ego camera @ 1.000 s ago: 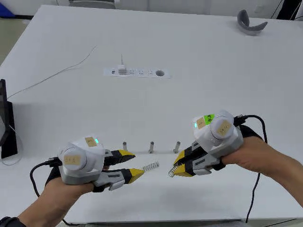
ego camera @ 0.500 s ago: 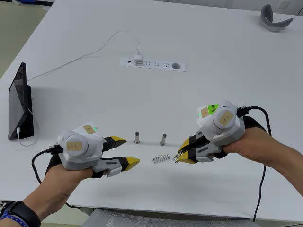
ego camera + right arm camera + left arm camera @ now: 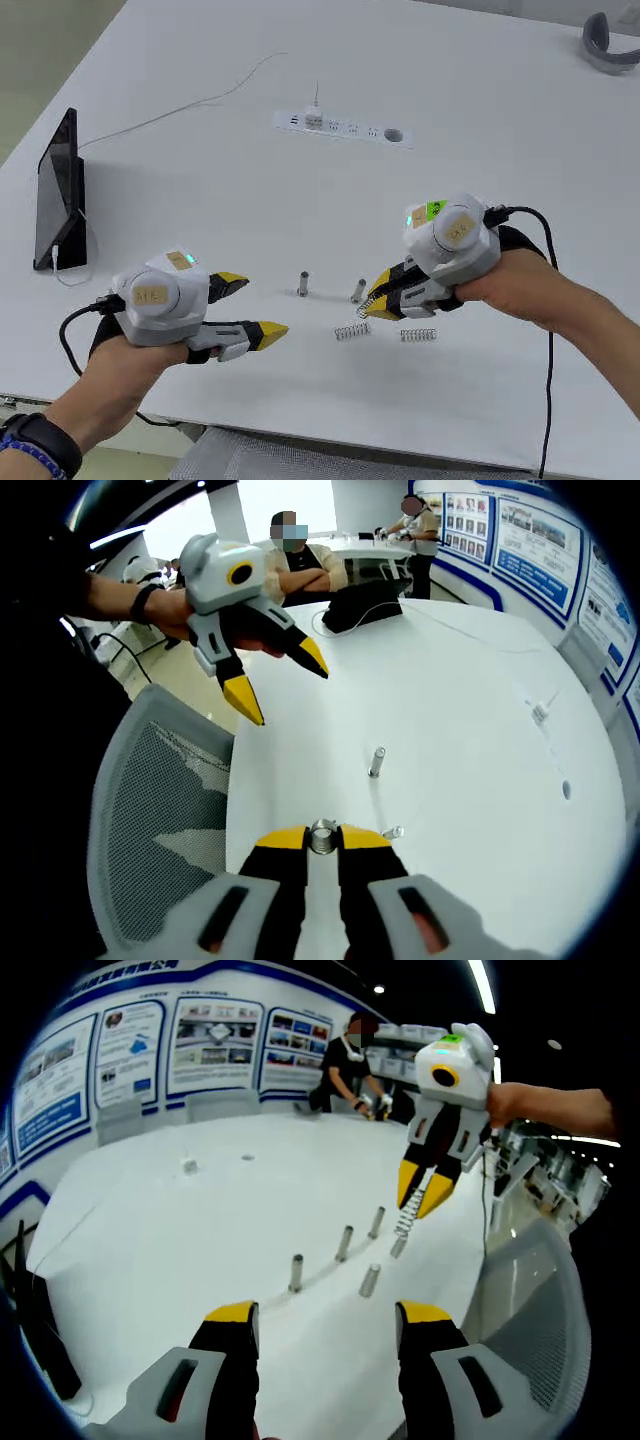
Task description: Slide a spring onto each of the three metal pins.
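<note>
The right gripper (image 3: 374, 303) is clamping a near-upright spring (image 3: 405, 1222) just right of a pin (image 3: 376, 1222) at centre frame, while the left gripper (image 3: 258, 303) is hovering at lower left, jaws apart.

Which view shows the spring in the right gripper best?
The left gripper view: the spring hangs side-on below the yellow tips of the right gripper, its coils plain to see. The right gripper view shows it end-on, as a small ring between the jaws. The head view shows it small at the tips.
</note>
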A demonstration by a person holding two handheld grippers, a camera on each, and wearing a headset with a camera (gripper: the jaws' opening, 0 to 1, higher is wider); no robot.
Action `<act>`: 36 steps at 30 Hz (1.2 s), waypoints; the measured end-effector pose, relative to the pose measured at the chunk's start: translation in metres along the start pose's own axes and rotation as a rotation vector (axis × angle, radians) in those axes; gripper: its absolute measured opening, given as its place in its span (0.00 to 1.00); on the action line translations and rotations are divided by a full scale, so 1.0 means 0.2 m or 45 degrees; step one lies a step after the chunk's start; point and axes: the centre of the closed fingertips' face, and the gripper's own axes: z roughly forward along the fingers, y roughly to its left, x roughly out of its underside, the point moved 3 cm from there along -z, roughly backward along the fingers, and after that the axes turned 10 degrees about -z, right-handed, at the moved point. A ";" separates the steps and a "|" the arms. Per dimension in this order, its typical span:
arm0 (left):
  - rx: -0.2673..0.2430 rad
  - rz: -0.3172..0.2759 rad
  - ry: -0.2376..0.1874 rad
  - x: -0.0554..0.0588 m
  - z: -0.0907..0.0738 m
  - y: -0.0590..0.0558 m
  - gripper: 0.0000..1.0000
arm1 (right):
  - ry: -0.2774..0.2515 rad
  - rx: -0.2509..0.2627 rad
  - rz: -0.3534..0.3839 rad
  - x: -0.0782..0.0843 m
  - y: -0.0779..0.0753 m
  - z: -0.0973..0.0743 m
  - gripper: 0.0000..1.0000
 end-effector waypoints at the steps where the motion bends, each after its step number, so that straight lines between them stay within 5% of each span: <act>1: -0.005 -0.007 -0.002 0.00 0.00 0.01 0.57 | 0.001 0.000 -0.005 -0.01 -0.01 0.01 0.12; 16: -0.056 -0.087 -0.023 0.04 -0.05 0.08 0.61 | 0.040 -0.033 -0.083 -0.09 -0.16 0.16 0.12; 36: -0.061 -0.132 -0.021 0.08 -0.08 0.07 0.62 | 0.064 -0.050 -0.170 -0.18 -0.31 0.30 0.12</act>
